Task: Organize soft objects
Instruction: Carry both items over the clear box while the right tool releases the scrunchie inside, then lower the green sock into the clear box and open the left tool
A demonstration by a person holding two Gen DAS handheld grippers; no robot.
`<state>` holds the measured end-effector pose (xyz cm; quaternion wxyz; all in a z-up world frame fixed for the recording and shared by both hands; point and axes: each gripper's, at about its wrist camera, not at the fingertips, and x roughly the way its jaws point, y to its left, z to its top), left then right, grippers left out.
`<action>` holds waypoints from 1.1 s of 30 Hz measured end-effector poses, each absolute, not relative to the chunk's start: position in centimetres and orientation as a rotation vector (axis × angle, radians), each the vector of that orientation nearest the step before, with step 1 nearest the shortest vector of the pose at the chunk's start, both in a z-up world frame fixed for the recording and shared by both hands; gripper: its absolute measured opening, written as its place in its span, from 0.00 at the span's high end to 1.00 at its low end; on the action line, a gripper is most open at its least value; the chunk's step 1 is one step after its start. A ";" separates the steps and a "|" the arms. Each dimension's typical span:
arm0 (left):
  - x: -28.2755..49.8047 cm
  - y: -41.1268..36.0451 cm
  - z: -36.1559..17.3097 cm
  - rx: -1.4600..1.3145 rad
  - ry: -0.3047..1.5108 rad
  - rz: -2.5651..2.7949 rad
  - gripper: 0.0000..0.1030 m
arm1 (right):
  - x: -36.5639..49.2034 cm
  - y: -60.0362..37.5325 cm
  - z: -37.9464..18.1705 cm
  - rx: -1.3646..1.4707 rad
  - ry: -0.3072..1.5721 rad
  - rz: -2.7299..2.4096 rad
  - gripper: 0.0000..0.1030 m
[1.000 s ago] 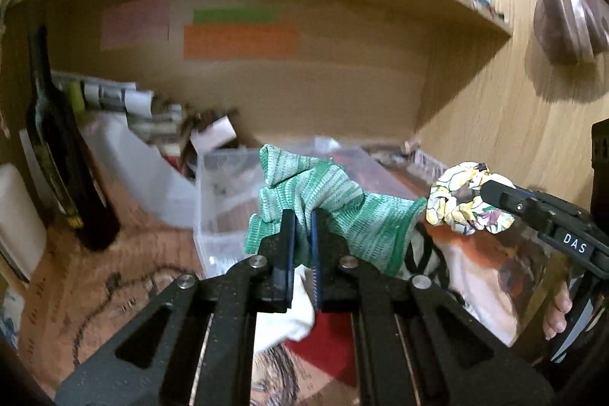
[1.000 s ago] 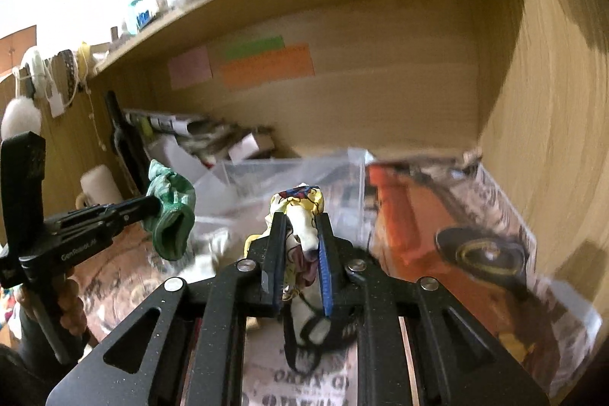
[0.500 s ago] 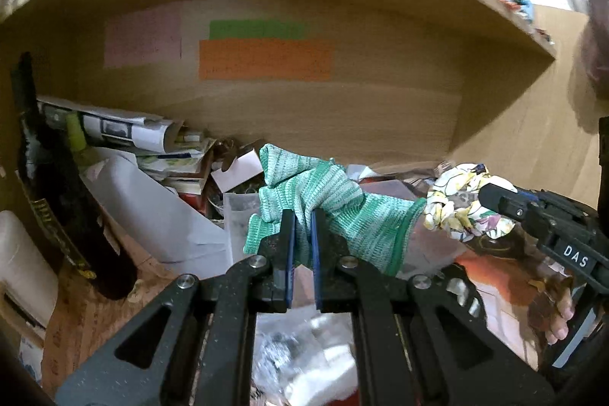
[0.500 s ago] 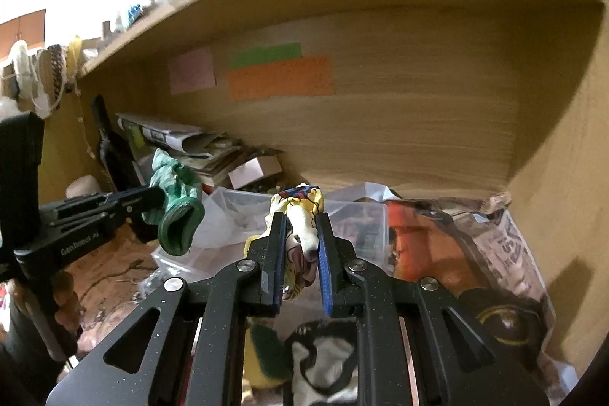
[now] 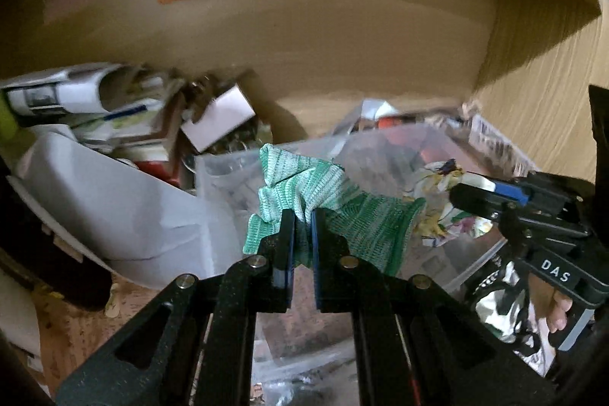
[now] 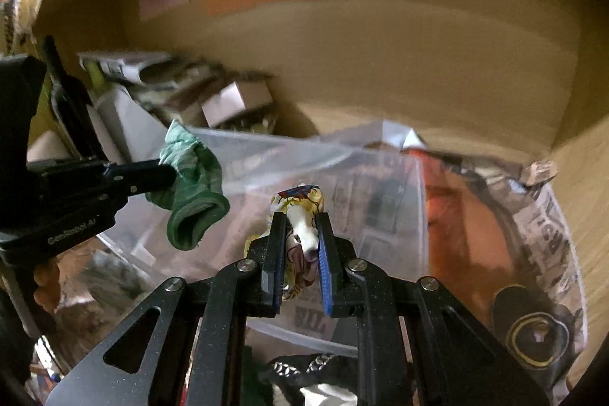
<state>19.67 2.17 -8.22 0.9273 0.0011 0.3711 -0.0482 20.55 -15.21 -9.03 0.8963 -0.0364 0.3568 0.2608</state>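
We hold the green knit glove (image 5: 327, 208) clenched in the left gripper (image 5: 302, 238) and the floral scrunchie (image 6: 300, 215) in the right gripper (image 6: 300, 246), both hanging above the clear plastic bin (image 6: 380, 174), the scrunchie nearer its middle.

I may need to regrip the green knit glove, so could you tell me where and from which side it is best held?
Grip the green knit glove at its bunched middle, where the left gripper already pinches it, coming from the near side along the jaws. The fabric gathers thick there, while the open cuff hangs loose and would probably slip.
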 end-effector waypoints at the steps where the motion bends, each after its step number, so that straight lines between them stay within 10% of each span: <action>1: 19.9 2.1 -8.4 0.008 0.767 -0.102 0.93 | 20.8 -15.1 -9.4 -0.082 0.755 0.539 0.86; 7: 21.1 1.8 -9.5 0.027 0.816 -0.102 0.89 | 21.4 -14.6 -10.6 -0.111 0.818 0.538 0.84; 23: 16.8 3.1 -5.1 -0.012 0.644 -0.087 0.52 | 18.0 -16.7 -6.4 -0.077 0.642 0.507 0.39; 33: 11.3 3.9 -3.8 -0.023 0.555 -0.084 0.43 | 14.0 -19.2 -4.8 -0.053 0.547 0.468 0.33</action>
